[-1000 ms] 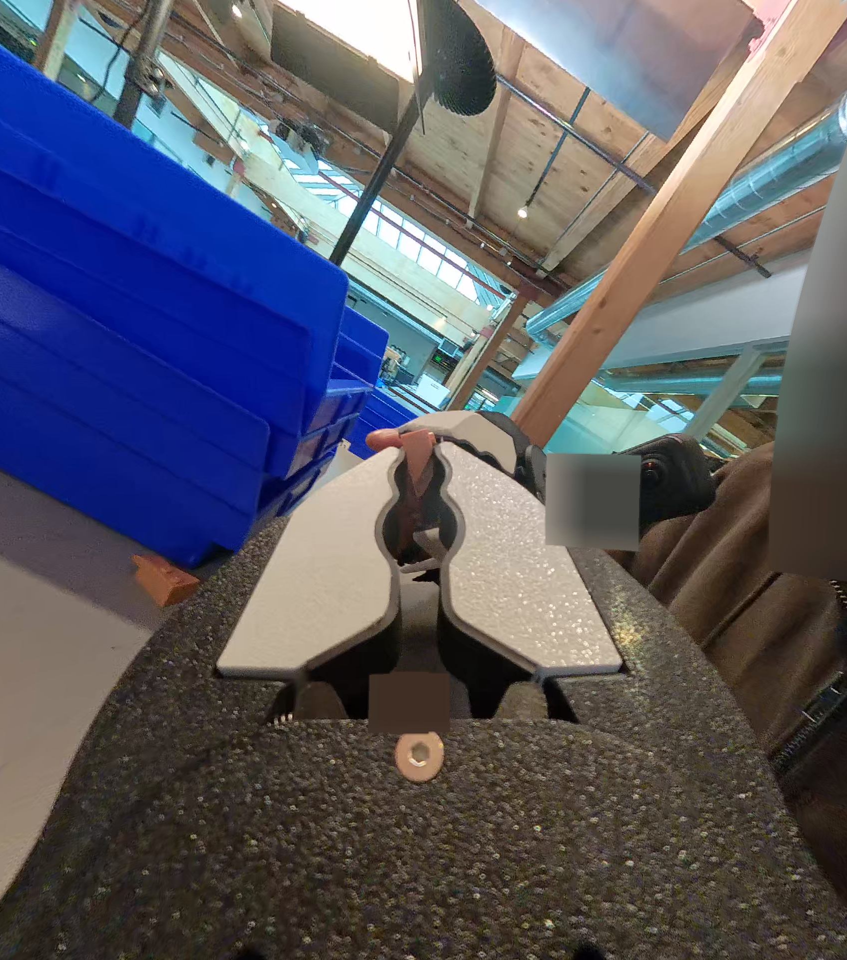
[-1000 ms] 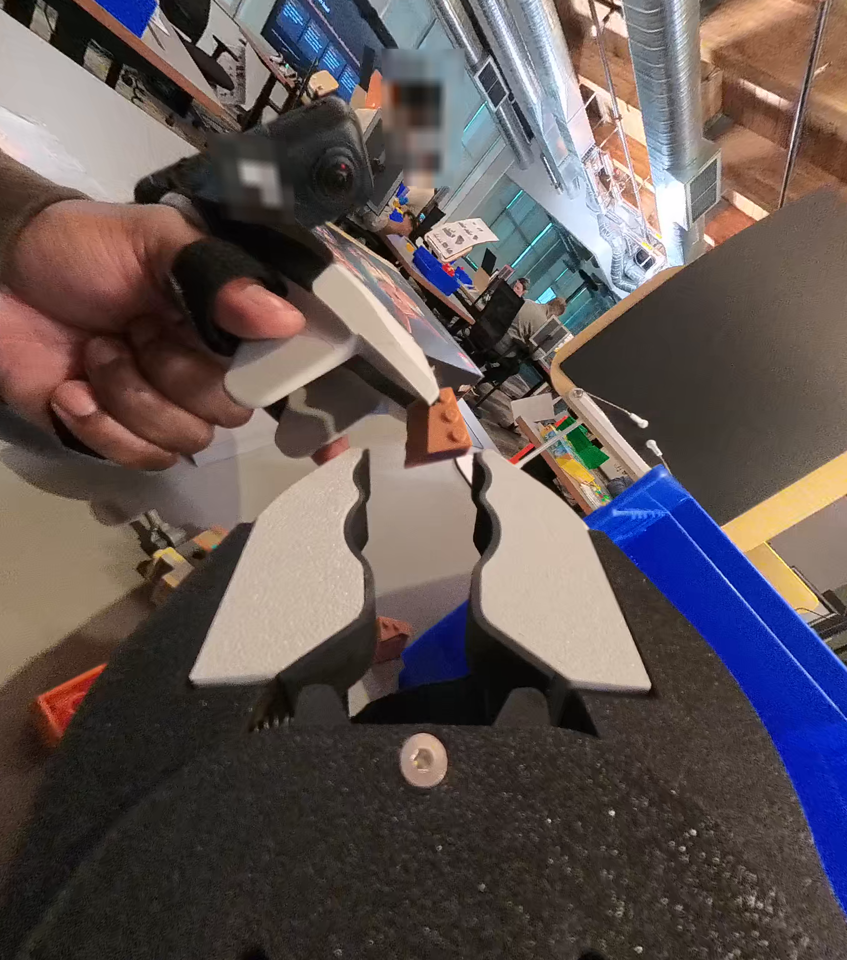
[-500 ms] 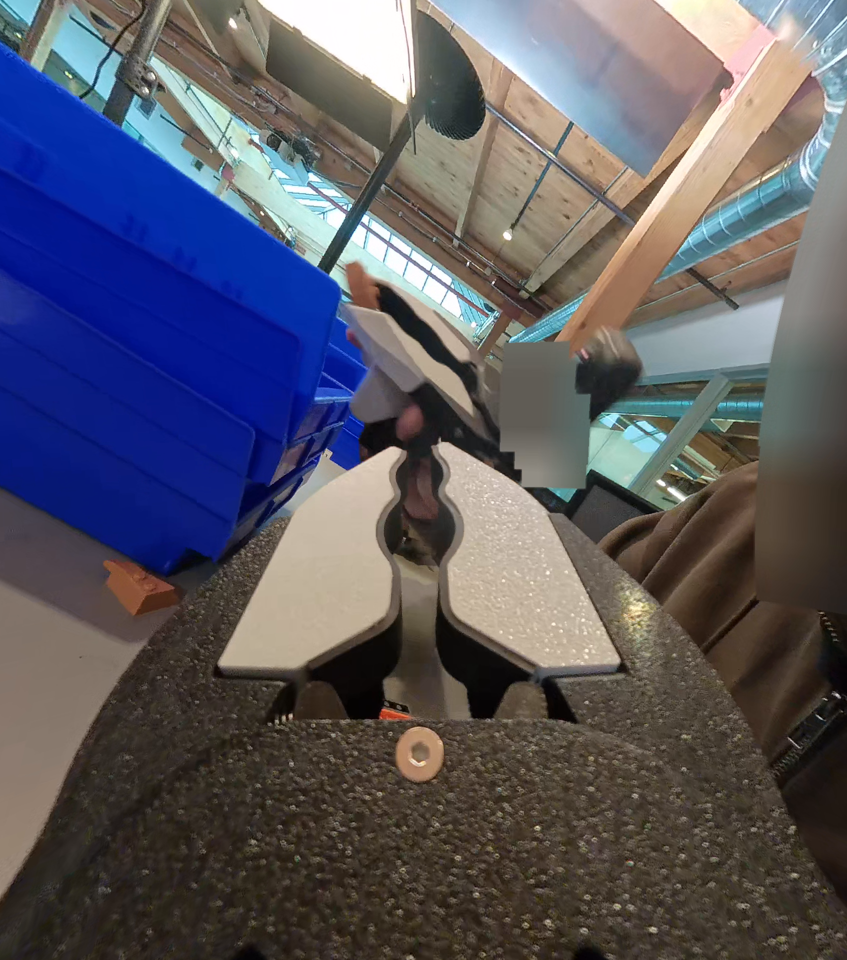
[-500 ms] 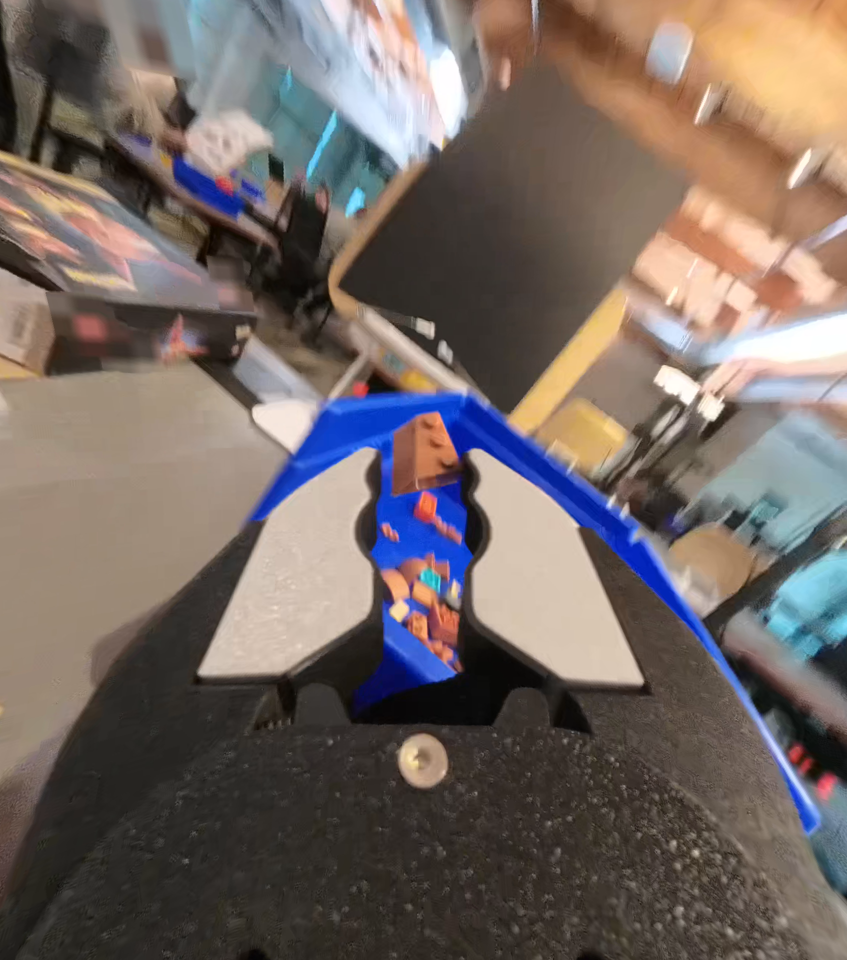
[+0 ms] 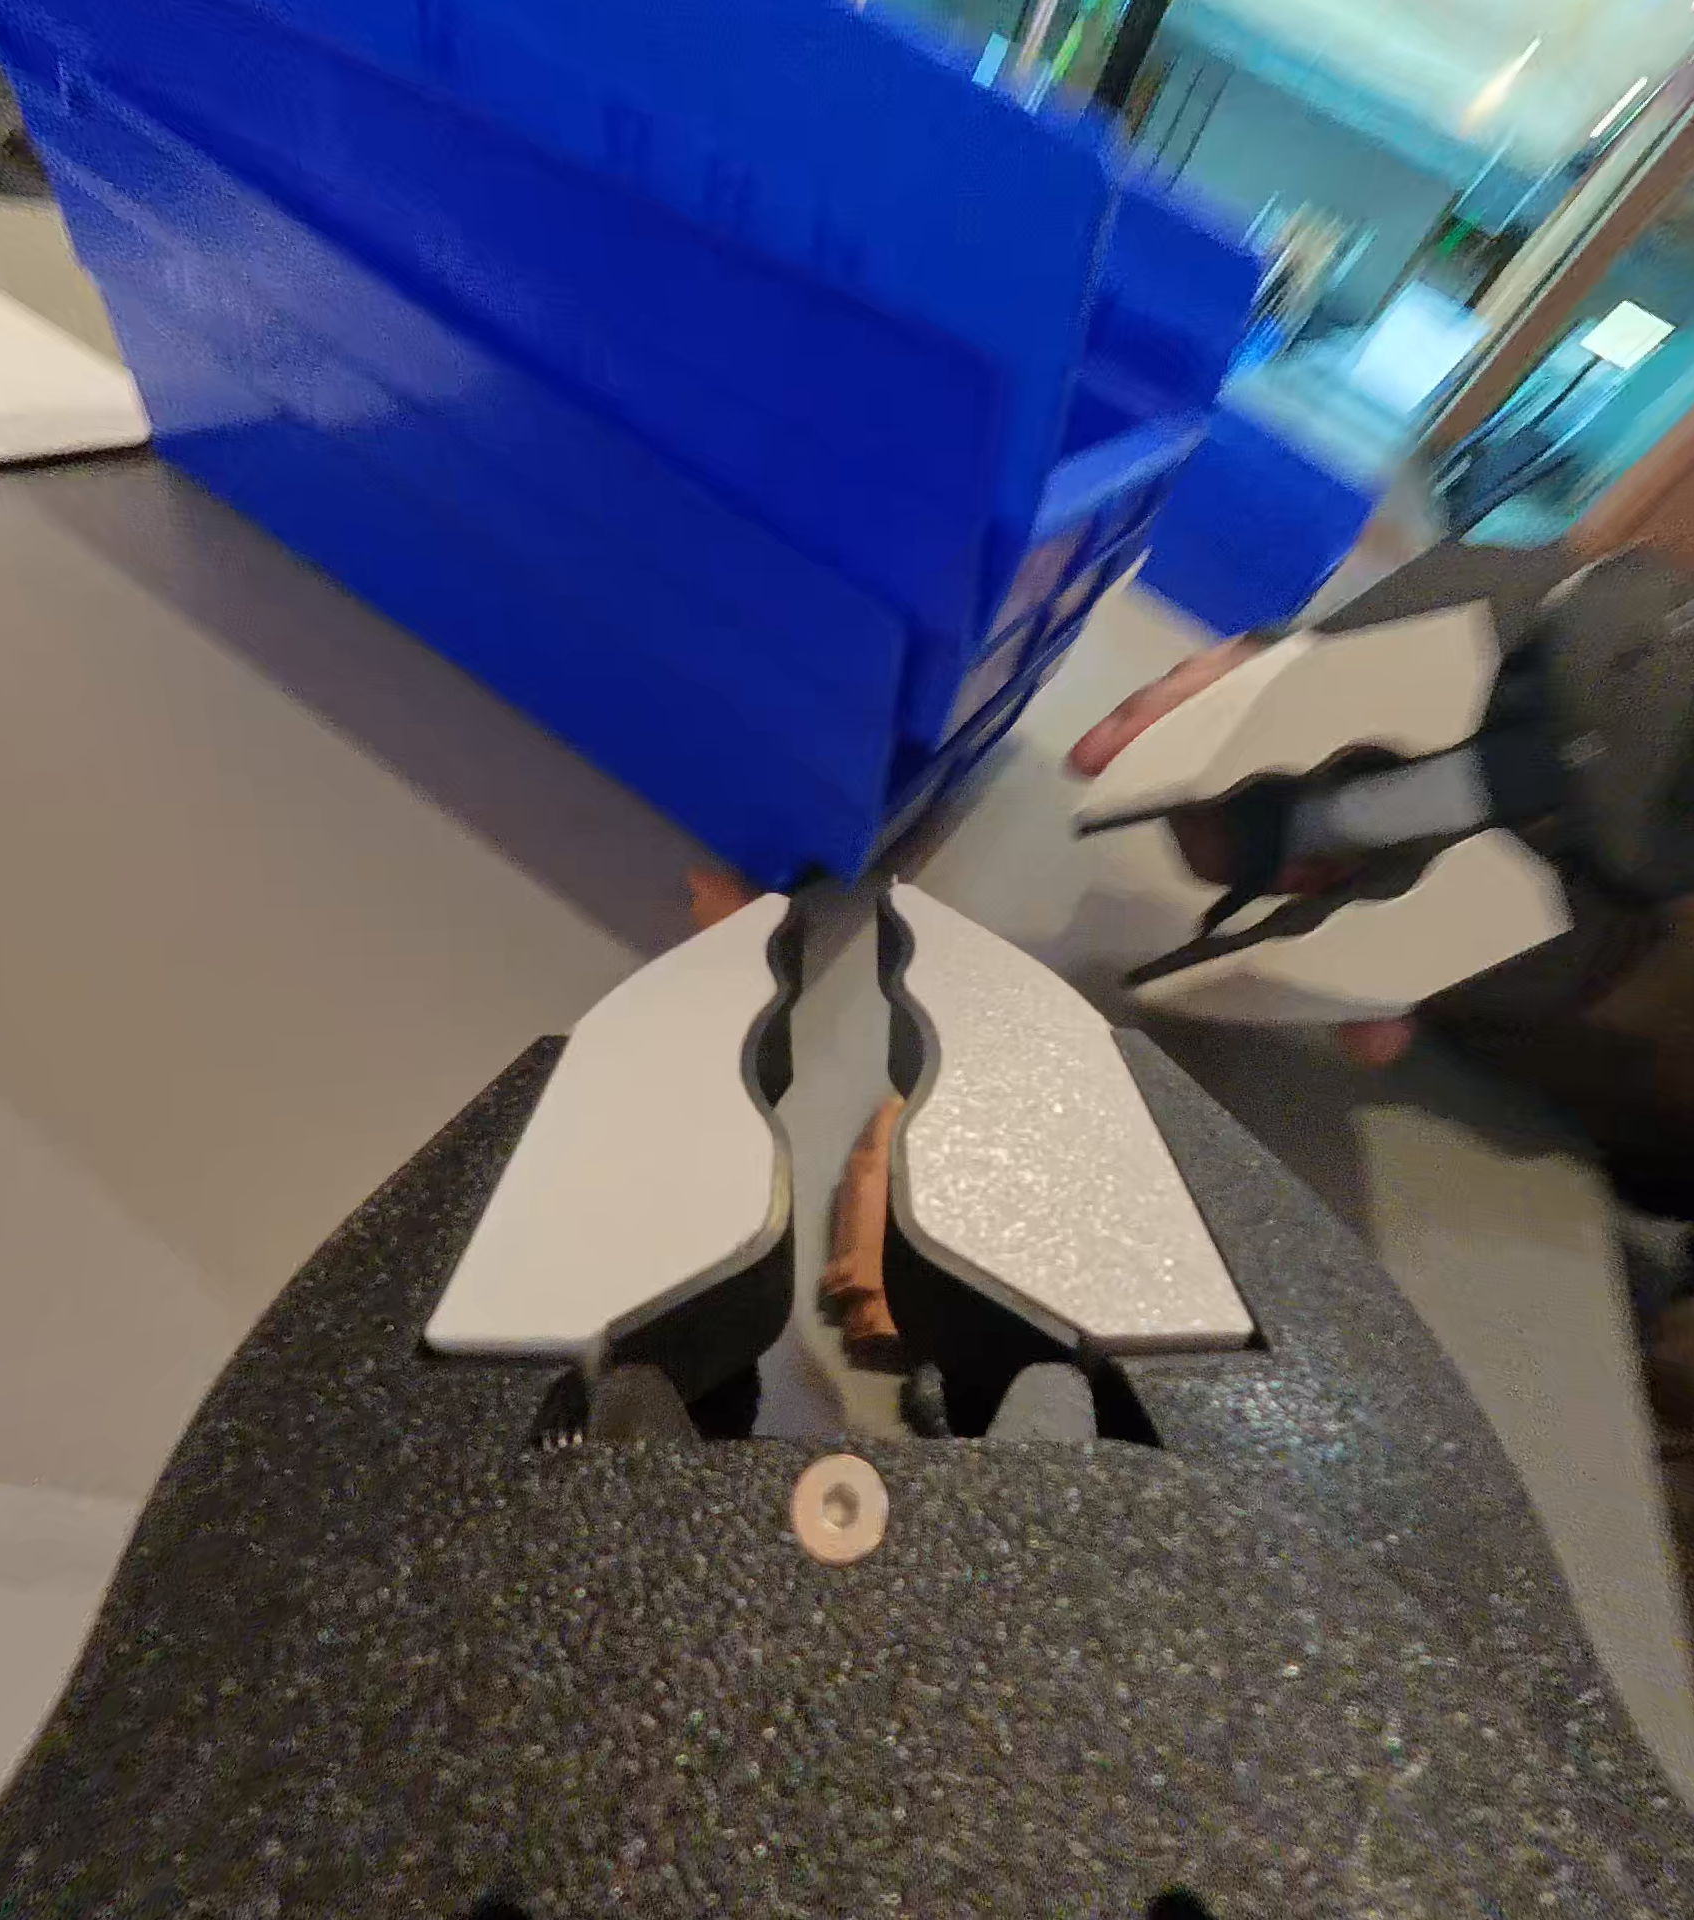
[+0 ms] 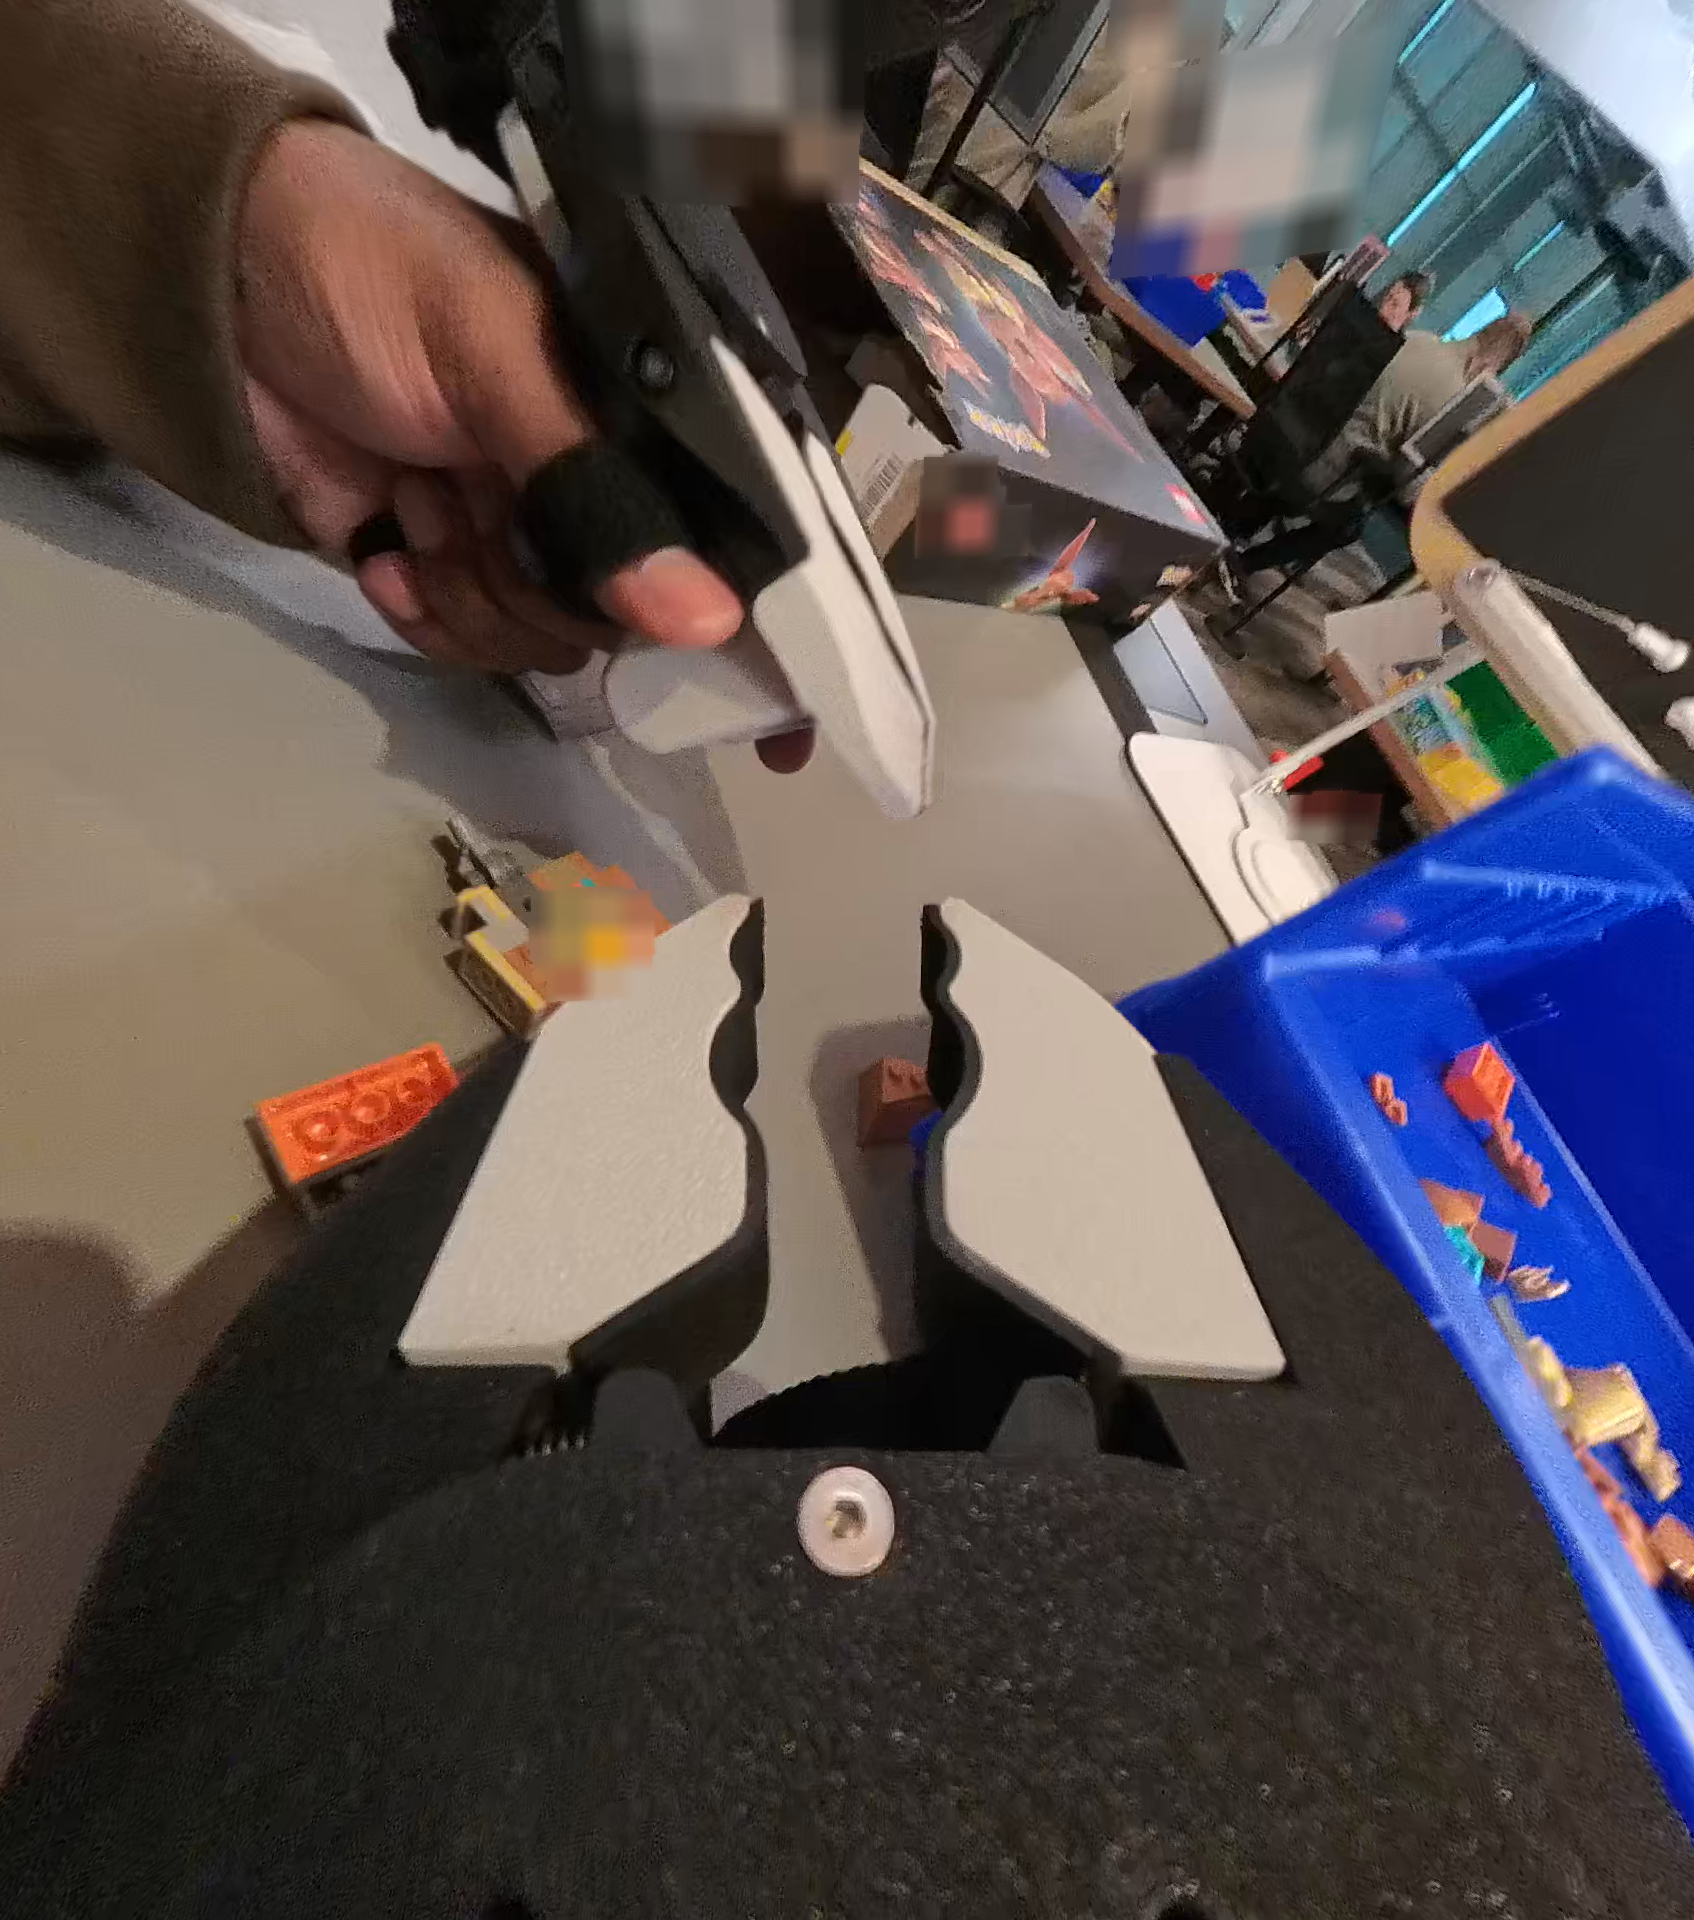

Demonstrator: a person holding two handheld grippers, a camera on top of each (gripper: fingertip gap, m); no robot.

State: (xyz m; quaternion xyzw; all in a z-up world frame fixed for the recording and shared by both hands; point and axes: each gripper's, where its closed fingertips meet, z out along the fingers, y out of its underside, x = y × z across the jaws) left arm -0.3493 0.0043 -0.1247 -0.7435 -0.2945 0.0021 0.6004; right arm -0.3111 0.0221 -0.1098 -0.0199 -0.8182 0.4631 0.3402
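My left gripper [image 5: 835, 902] is slightly open and empty, pointing down at the grey table [image 5: 251, 935] near the corner of the blue bin [image 5: 562, 468]. A blurred brown piece [image 5: 858, 1216] shows through the gap between its fingers. My right gripper [image 6: 843, 914] is open and empty, low over the table beside the blue bin [image 6: 1445, 935]. A small brown brick [image 6: 890, 1101] lies on the table between its fingers, against the bin. The left gripper [image 6: 900, 800], held in a hand, hangs just beyond it. The right gripper [image 5: 1108, 899] also shows open in the left wrist view.
The bin holds several small bricks [image 6: 1508, 1226]. An orange plate [image 6: 355, 1117] and a small brick model [image 6: 500, 935] lie at the left. A printed box [image 6: 1009, 364] stands farther back. A brown brick [image 5: 718, 894] lies at the bin's corner. People sit in the background. My right fingertips sit around 5 centimeters from my left ones.
The right gripper took the brown brick from the left one and swung over the bin; now it is open and empty. The left gripper tipped down towards the table and opened a little.
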